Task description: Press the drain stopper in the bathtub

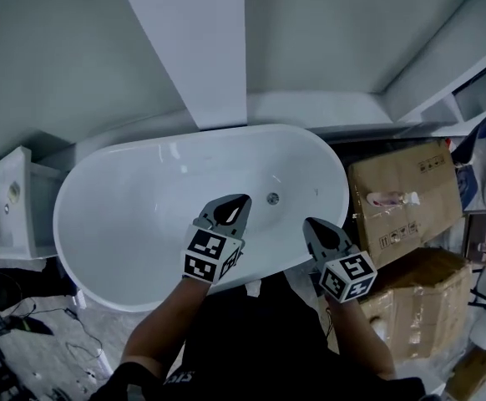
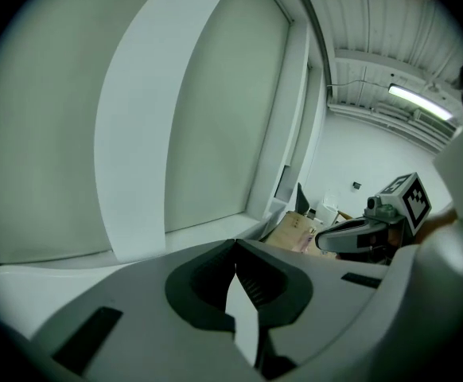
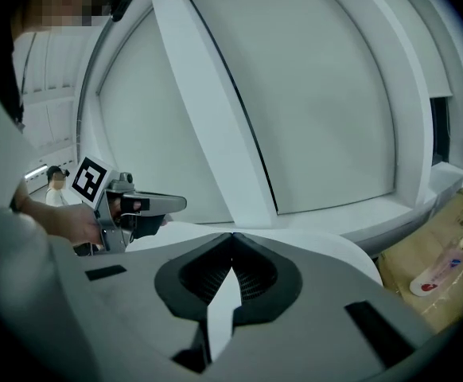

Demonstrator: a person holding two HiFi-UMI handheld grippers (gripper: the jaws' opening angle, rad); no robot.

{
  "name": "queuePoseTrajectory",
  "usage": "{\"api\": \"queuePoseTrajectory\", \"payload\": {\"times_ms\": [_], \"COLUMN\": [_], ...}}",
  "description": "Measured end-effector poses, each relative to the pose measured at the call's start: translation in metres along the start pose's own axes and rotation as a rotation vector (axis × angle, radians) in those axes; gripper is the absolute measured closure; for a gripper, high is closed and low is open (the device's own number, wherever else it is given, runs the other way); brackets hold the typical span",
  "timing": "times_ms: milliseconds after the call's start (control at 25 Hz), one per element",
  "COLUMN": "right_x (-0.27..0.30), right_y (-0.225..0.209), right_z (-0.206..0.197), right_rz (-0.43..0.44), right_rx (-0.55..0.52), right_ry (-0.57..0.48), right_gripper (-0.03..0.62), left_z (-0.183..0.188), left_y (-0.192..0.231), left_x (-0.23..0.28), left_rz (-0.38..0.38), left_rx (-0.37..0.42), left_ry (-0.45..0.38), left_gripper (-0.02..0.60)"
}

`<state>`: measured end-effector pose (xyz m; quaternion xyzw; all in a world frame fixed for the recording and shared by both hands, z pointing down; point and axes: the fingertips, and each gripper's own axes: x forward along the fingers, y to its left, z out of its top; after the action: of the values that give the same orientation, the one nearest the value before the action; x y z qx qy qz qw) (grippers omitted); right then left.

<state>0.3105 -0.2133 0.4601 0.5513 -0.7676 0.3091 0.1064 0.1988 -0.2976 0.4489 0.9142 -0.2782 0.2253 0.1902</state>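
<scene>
A white oval bathtub (image 1: 126,224) fills the middle of the head view, with a small round metal drain stopper (image 1: 272,198) on its floor toward the right end. My left gripper (image 1: 241,199) hangs over the tub's near side, its tips just left of the stopper; its jaws meet at the tips with nothing between. My right gripper (image 1: 309,222) is held above the tub's near right rim, also shut and empty. In the left gripper view the left gripper (image 2: 235,243) points at the wall, and the right gripper (image 2: 320,241) shows to its right. The right gripper view shows the right gripper (image 3: 232,235) and the left gripper (image 3: 182,204) beside it.
Cardboard boxes (image 1: 406,195) stand right of the tub, one with a pink-and-white bottle (image 1: 391,198) on top. A white basin (image 1: 9,203) sits at the left. A white pillar (image 1: 197,48) rises behind the tub. Cables lie on the floor at lower left.
</scene>
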Motion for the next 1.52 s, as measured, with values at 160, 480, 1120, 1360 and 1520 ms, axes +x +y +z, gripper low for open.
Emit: {"api": "queuePoseTrajectory", "payload": {"times_ms": [160, 480, 1120, 1360, 1520], "right_x": [0.036, 0.106, 0.248, 0.297, 0.320], "right_y": [-0.031, -0.075, -0.150, -0.178, -0.197], "right_z": [-0.018, -0.082, -0.279, -0.346, -0.389], "right_rz": [0.045, 0.125, 0.121, 0.101, 0.108], "right_rx": [-0.006, -0.038, -0.044, -0.102, -0.159], "right_ry": [0.062, 0.164, 0.318, 0.411, 0.490], "right_gripper": [0.579, 0.579, 0.579, 0.579, 0.580], "left_z": [-0.020, -0.103, -0.299, -0.364, -0.404], "left_y": [0.015, 0.031, 0.071, 0.089, 0.096], "left_x": [0.035, 0.099, 0.204, 0.244, 0.270], "left_rz": [0.041, 0.078, 0.073, 0.033, 0.014], "left_rx": [-0.018, -0.084, -0.167, -0.178, -0.164], "left_ry": [0.026, 0.099, 0.224, 0.261, 0.291], "left_gripper": [0.568, 0.568, 0.568, 0.568, 0.568]}}
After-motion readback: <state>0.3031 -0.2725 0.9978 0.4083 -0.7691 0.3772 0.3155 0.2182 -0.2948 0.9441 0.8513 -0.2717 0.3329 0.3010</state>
